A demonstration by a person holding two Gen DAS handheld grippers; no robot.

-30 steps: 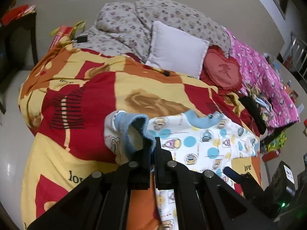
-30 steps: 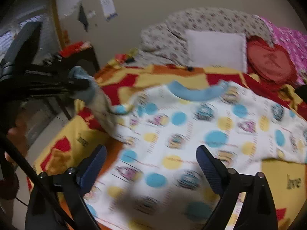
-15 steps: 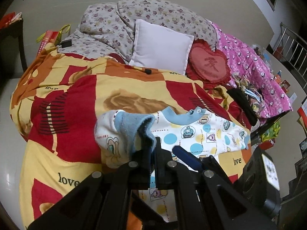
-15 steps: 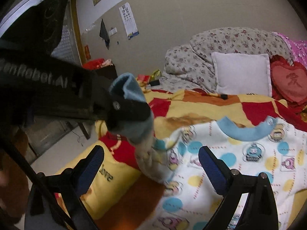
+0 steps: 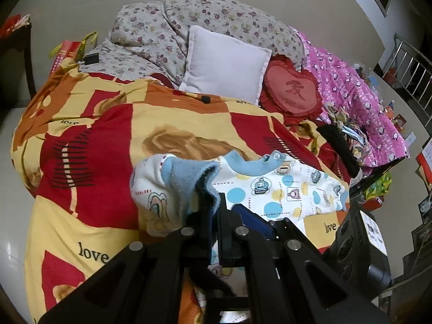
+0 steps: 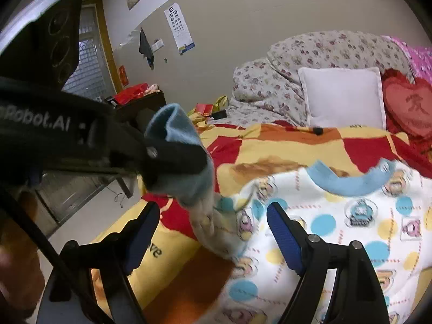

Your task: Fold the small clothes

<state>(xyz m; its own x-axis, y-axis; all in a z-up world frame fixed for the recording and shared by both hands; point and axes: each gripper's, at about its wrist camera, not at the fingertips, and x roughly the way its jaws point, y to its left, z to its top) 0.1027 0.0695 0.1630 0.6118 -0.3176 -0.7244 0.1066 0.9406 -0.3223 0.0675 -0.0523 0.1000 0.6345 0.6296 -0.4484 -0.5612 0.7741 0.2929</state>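
Note:
A small white baby shirt (image 5: 283, 189) with blue and yellow dots, cartoon prints and a blue collar lies spread on the bed; it also shows in the right wrist view (image 6: 337, 224). My left gripper (image 5: 214, 210) is shut on the shirt's blue sleeve cuff (image 5: 189, 178) and holds it lifted above the bed. In the right wrist view the left gripper (image 6: 189, 159) crosses from the left with the cuff (image 6: 175, 124) pinched. My right gripper (image 6: 213, 232) is open, its blue pads either side of the hanging sleeve, just below the left gripper.
The bed carries a red, yellow and orange blanket (image 5: 108, 135). A white pillow (image 5: 226, 62), a red heart cushion (image 5: 291, 91), a floral quilt (image 5: 162, 27) and a pink cover (image 5: 356, 91) lie at the far side. A dark table (image 6: 140, 102) stands left of the bed.
My left gripper has lifted the sleeve cuff higher and brought it over towards the shirt body. My right gripper has moved left under it, so the sleeve now hangs between its open fingers.

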